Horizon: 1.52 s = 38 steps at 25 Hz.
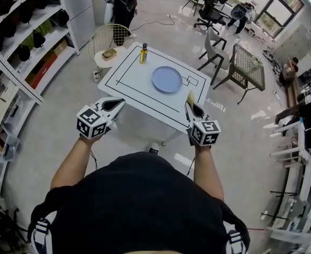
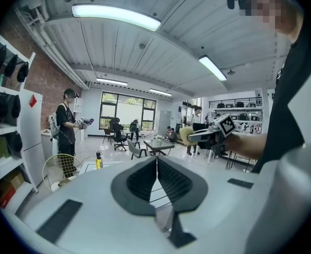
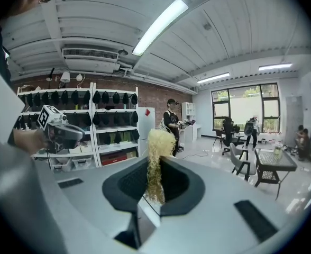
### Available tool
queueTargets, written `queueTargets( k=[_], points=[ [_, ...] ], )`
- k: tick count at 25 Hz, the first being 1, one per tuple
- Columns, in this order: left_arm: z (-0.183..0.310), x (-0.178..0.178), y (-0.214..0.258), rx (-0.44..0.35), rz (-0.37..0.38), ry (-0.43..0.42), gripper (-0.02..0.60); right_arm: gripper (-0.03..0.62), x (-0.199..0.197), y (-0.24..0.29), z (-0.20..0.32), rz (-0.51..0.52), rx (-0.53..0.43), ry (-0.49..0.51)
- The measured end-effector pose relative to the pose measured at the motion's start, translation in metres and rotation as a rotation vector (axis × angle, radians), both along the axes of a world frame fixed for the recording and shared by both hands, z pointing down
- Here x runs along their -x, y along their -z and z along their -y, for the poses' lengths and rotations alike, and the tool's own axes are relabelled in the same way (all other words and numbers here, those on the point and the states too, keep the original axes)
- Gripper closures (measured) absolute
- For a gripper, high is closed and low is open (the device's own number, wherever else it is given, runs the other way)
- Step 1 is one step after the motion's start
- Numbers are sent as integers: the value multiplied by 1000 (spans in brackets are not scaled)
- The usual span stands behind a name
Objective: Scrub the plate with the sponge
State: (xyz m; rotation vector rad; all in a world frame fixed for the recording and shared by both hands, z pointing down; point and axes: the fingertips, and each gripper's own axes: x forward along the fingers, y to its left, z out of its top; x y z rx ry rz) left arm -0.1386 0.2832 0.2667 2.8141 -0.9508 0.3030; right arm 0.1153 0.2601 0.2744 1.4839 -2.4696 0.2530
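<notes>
A pale blue plate (image 1: pixel 167 79) lies flat on the white table (image 1: pixel 134 75), right of its middle. My right gripper (image 1: pixel 191 106) hovers at the table's near right edge, shut on a yellow fibrous sponge (image 3: pixel 158 163) that sticks up between its jaws; the sponge's tip (image 1: pixel 190 97) shows in the head view too. My left gripper (image 1: pixel 113 105) hangs at the near left edge, jaws pressed together with nothing between them (image 2: pixel 156 178). Both grippers are short of the plate. The left gripper view catches the right gripper (image 2: pixel 198 135) with its sponge.
A yellow bottle (image 1: pixel 143 53) stands at the table's far edge. A round wire stool (image 1: pixel 110 41) with a small object sits beyond the far left corner. Shelving (image 1: pixel 23 41) runs along the left. Chairs (image 1: pixel 216 52) and a mesh table (image 1: pixel 247 65) stand right; a person (image 1: pixel 125 4) stands behind.
</notes>
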Motion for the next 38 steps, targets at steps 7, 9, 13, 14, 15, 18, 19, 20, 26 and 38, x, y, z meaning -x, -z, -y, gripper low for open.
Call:
queueTargets(
  k=[7, 9, 13, 14, 15, 18, 19, 20, 26, 38],
  points=[
    [14, -5, -12, 37, -8, -10, 572, 557, -4, -8, 6, 16, 9, -21],
    [20, -6, -15, 38, -4, -12, 572, 557, -4, -11, 11, 19, 9, -24],
    [27, -6, -21, 55, -6, -8, 572, 557, -6, -21, 21, 30, 17, -25],
    [30, -6, -22, 57, -2, -9, 572, 557, -5, -22, 25, 35, 17, -25],
    [34, -5, -22, 57, 3, -9, 572, 557, -4, -23, 29, 40, 16, -26],
    [48, -4, -24, 60, 9, -4, 572, 557, -3, -26, 42, 46, 16, -24],
    [53, -3, -25, 61, 9, -2, 572, 557, -2, -27, 47, 45, 17, -22],
    [57, -4, -26, 64, 8, -1, 572, 557, -2, -29, 51, 44, 20, -20],
    [80, -19, -35, 87, 6, -15, 572, 557, -11, -37, 73, 43, 37, -22],
    [126, -31, -47, 120, 2, 18, 572, 557, -29, -56, 123, 37, 77, -7]
  ],
)
